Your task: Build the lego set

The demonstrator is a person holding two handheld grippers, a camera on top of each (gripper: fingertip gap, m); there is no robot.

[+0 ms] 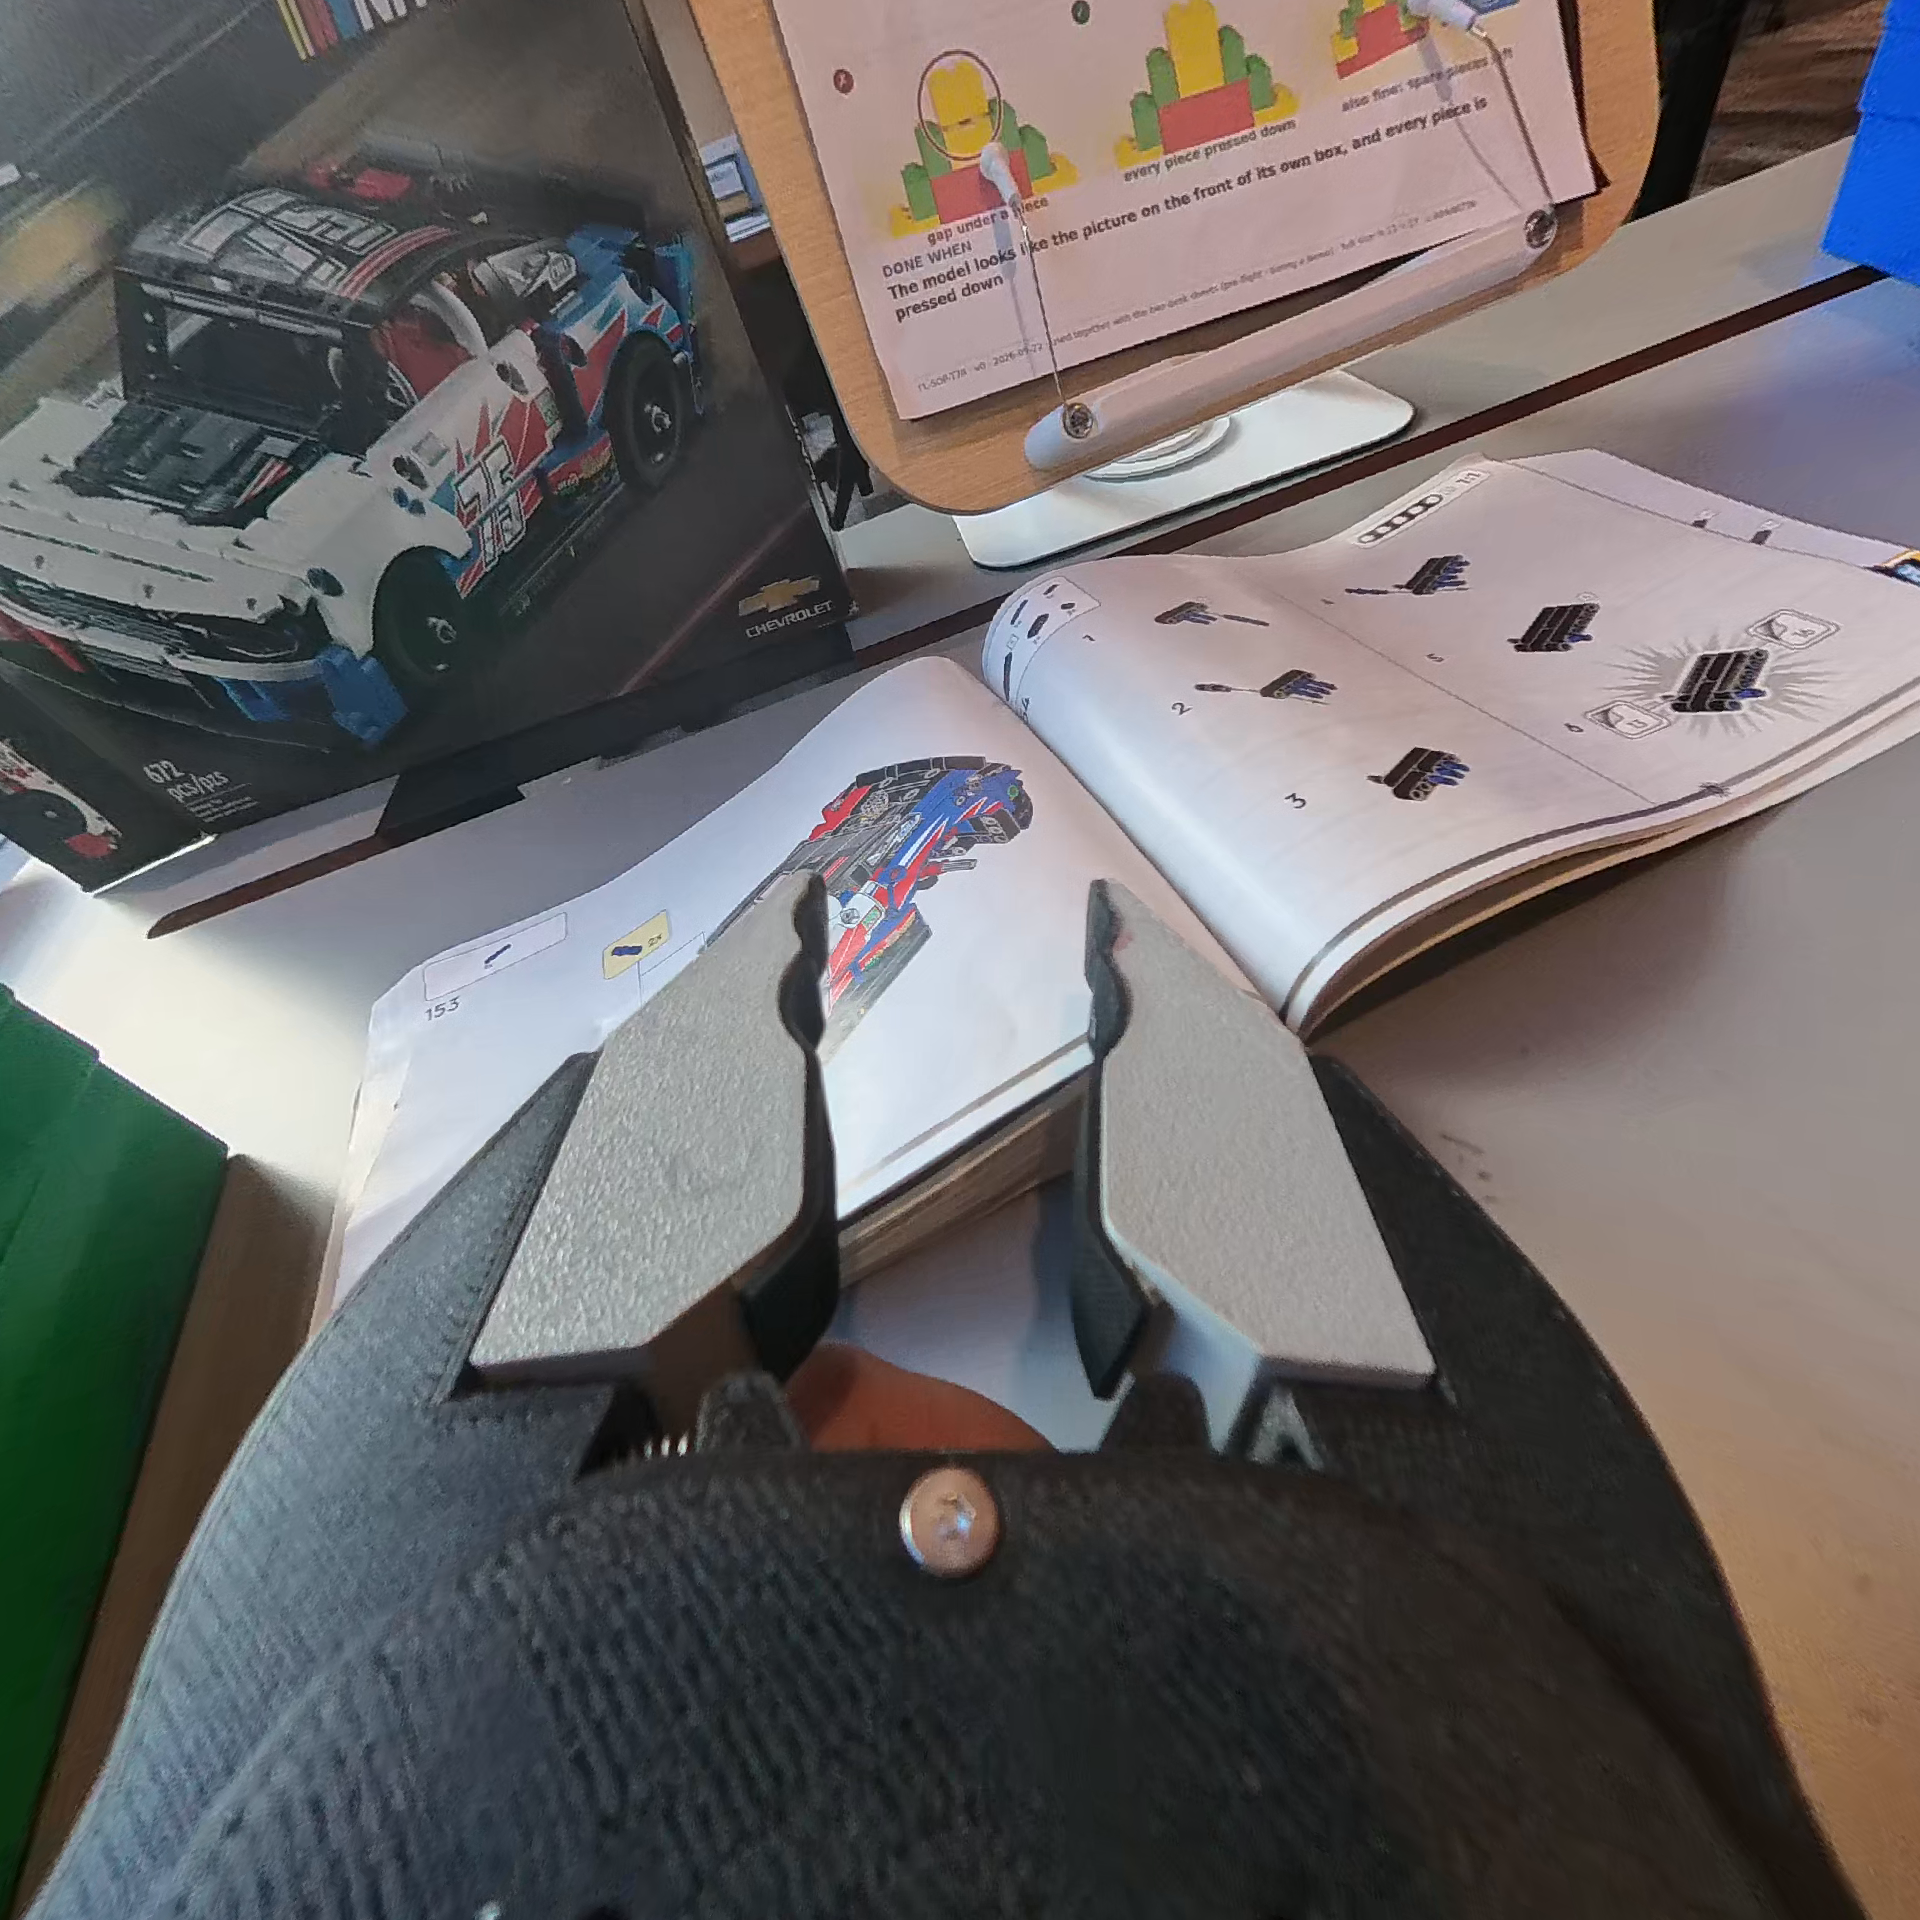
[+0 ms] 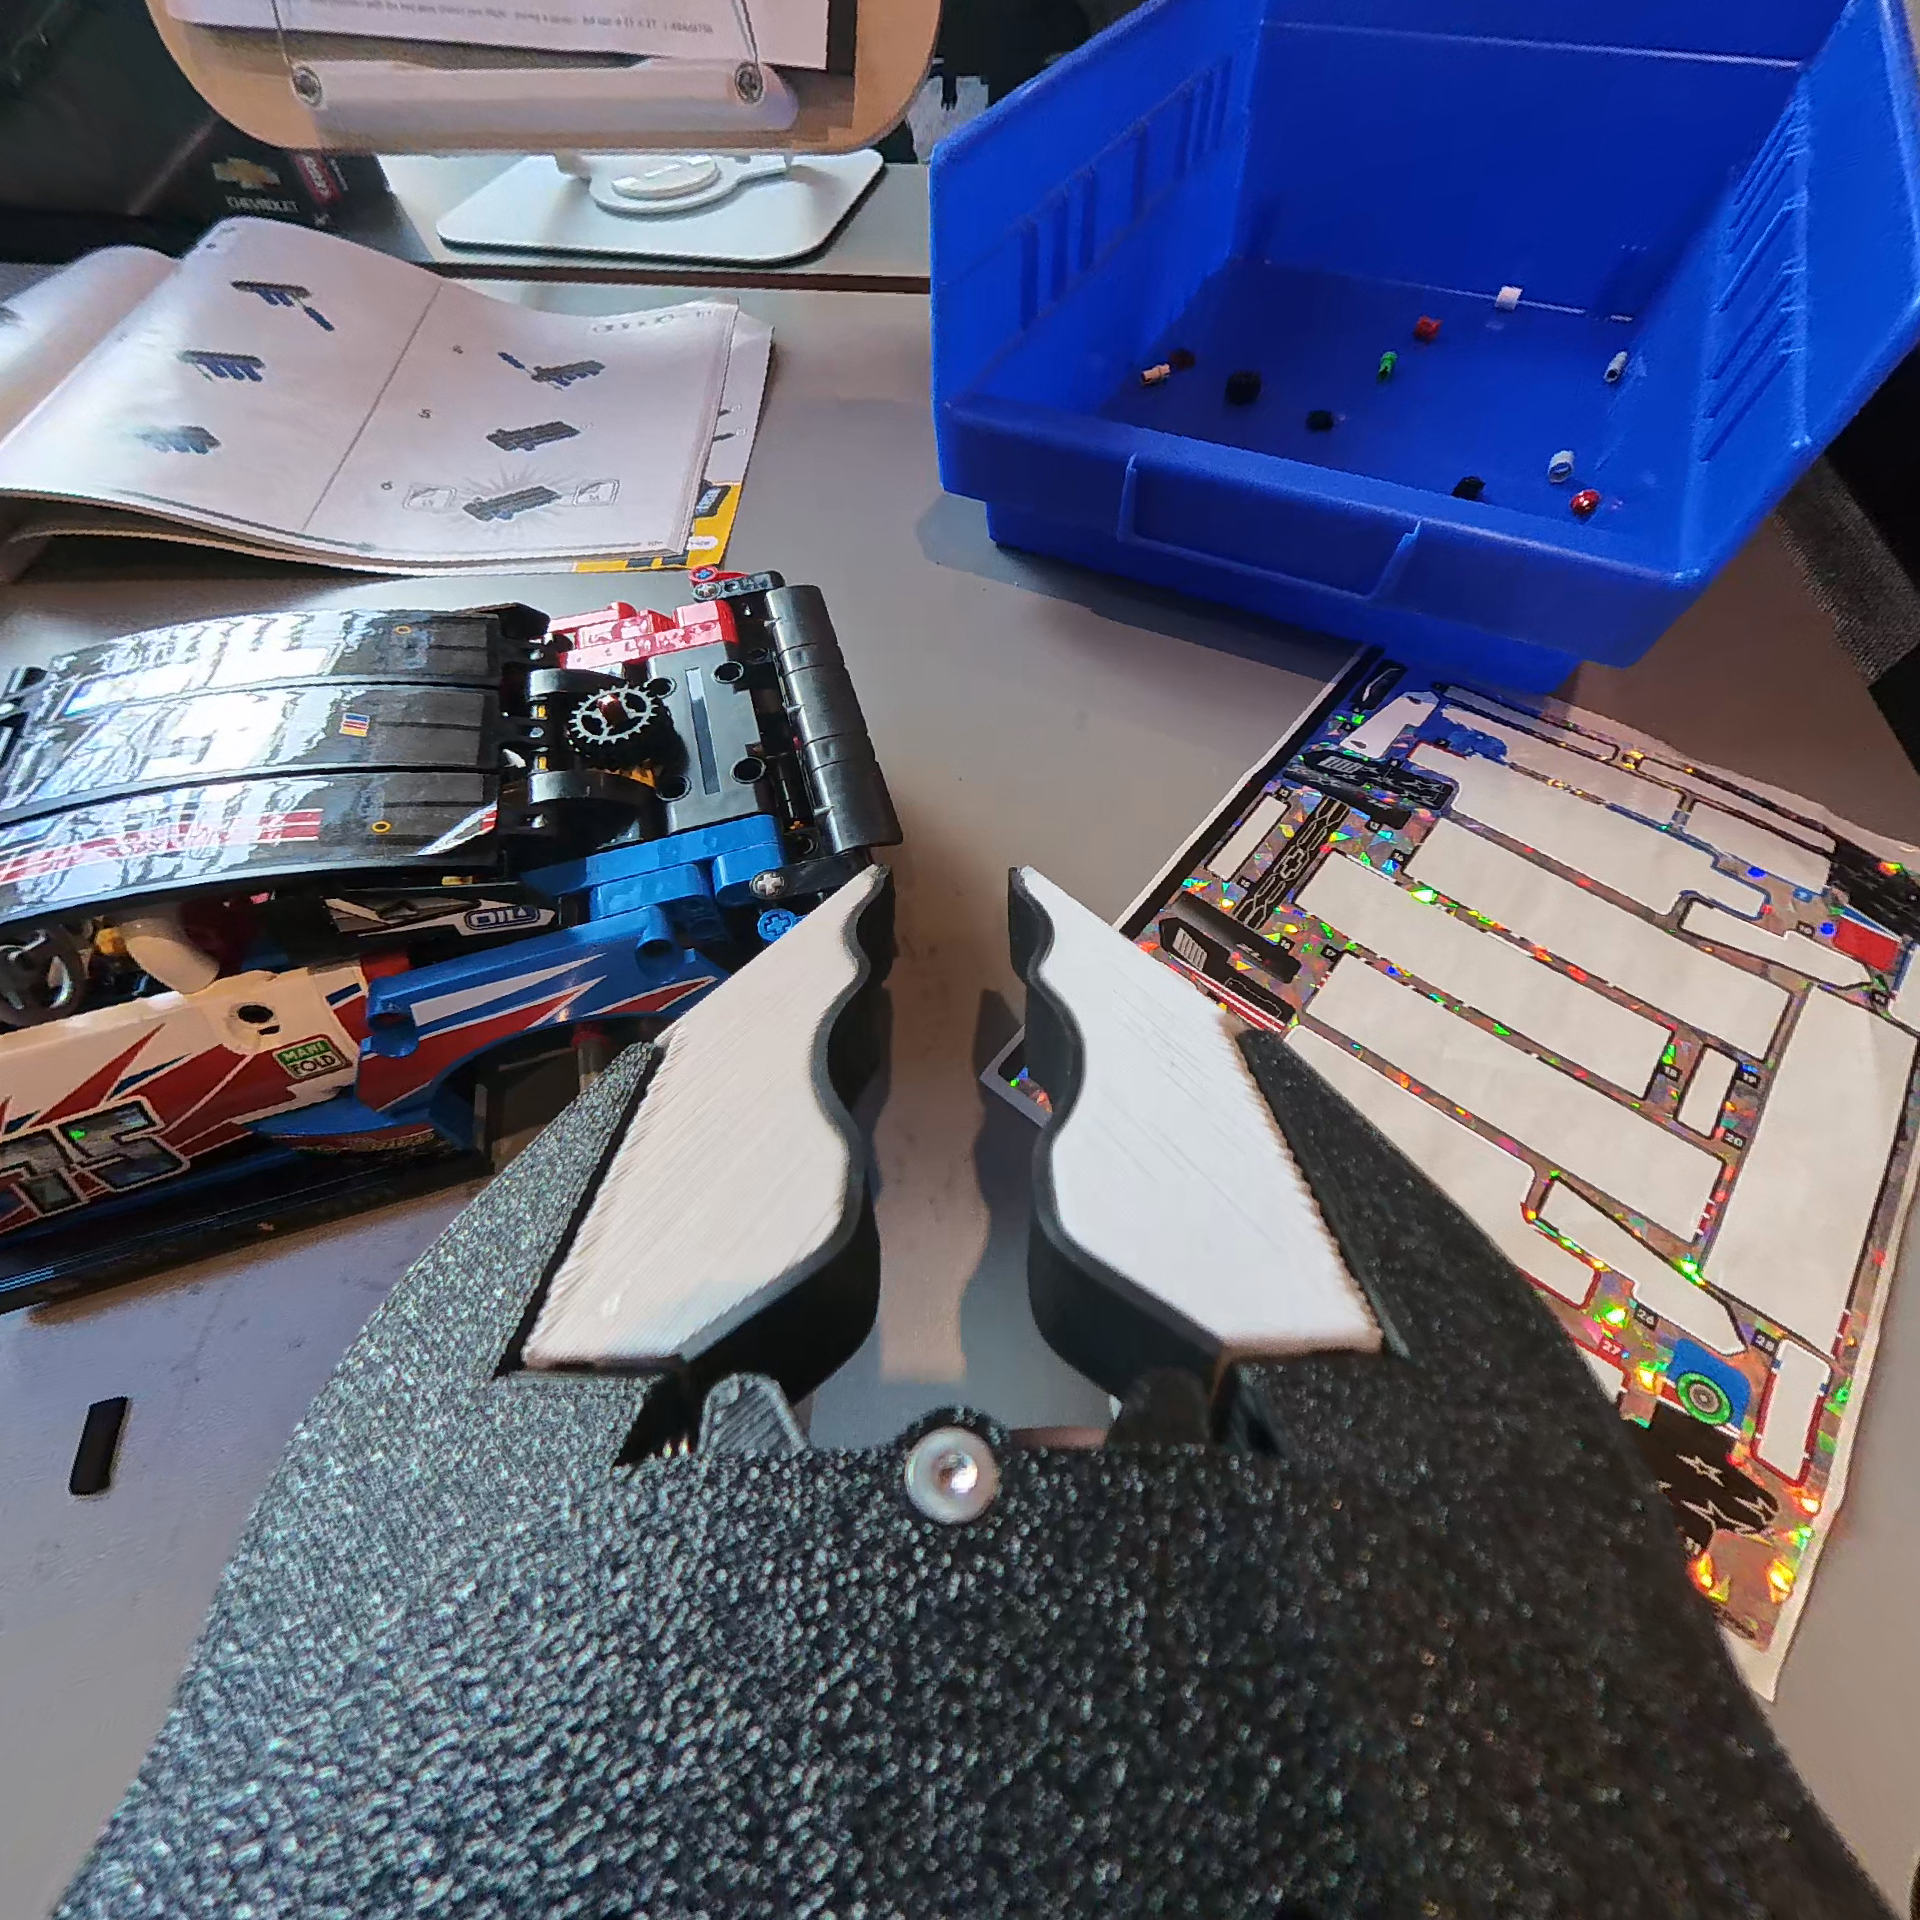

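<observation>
The lego race car, black, blue, red and white, lies on the grey table at the left of the right wrist view. My right gripper is open and empty, its tips just right of the car's rear end. A blue bin at the back right holds several small loose pieces. My left gripper is open and empty, hovering over the open instruction booklet. The booklet also shows in the right wrist view.
The set's box stands behind the booklet. A wooden board with an instruction sheet stands on a white base. A shiny used sticker sheet lies right of my right gripper. A green bin is at the left. The gap from one gripper's tips to the other's is roughly 45 centimeters.
</observation>
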